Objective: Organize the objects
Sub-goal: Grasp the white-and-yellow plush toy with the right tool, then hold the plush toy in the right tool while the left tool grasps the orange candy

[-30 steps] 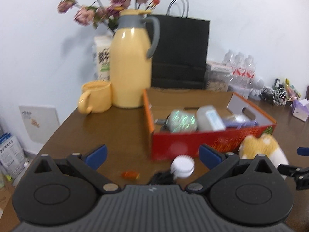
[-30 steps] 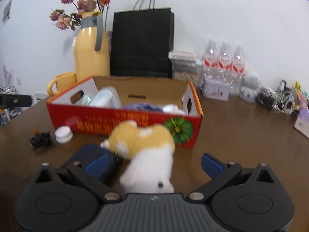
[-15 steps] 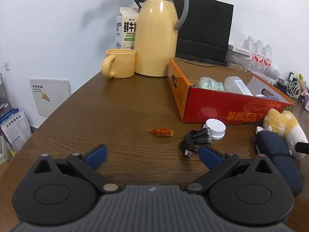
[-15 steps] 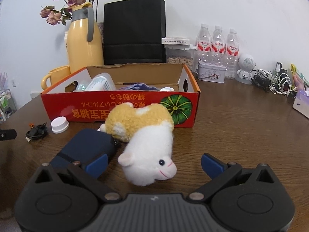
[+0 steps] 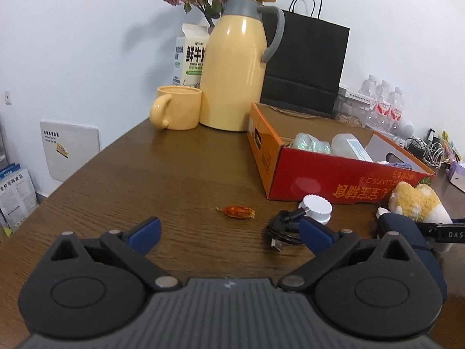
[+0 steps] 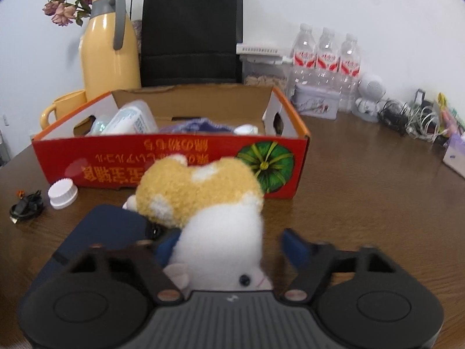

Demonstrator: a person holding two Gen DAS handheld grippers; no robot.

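Note:
A yellow and white plush toy point(image 6: 209, 203) lies on the brown table in front of the red cardboard box point(image 6: 174, 157), its white head between the fingers of my right gripper point(image 6: 229, 247). The jaws stand partly closed around it, with a gap still showing on the right side. A dark blue case point(image 6: 110, 229) lies against its left side. My left gripper point(image 5: 229, 232) is open and empty above the table. Ahead of it lie an orange candy point(image 5: 237, 211), a black cable point(image 5: 283, 228) and a white cap point(image 5: 316, 208). The plush also shows in the left wrist view point(image 5: 415, 202).
A yellow thermos point(image 5: 234, 64), yellow mug point(image 5: 175, 106), milk carton point(image 5: 189, 55) and black paper bag point(image 6: 191, 26) stand behind the box. Water bottles point(image 6: 325, 58), a tin point(image 6: 316, 101) and tangled cables point(image 6: 412, 119) are at the back right. The box holds a plastic container point(image 6: 128, 119).
My right gripper has moved forward over the plush and its fingers have narrowed around the white head. My left gripper has tilted up slightly and stays open.

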